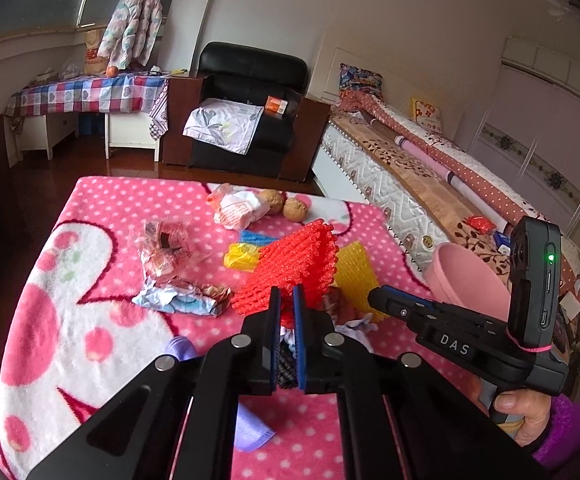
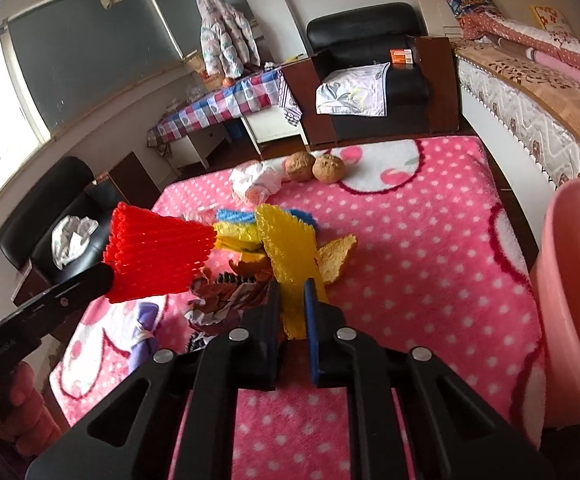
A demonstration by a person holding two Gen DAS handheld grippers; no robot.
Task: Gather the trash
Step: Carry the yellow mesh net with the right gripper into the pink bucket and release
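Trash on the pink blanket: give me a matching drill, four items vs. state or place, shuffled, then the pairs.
Items:
1. red foam net
2. yellow foam net
3. two walnuts
4. pink bin

States:
A. far edge of the blanket, untouched
B. pinched in the right tool
C. pinched in the left tool, lifted
D. beside the blanket, on the bed side

Pairs: 1-C, 2-B, 3-A, 4-D

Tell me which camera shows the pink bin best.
The right wrist view: the pink bin fills its right edge, showing the rim and tall outer wall beside the blanket. In the left wrist view the bin is largely hidden behind the right gripper.
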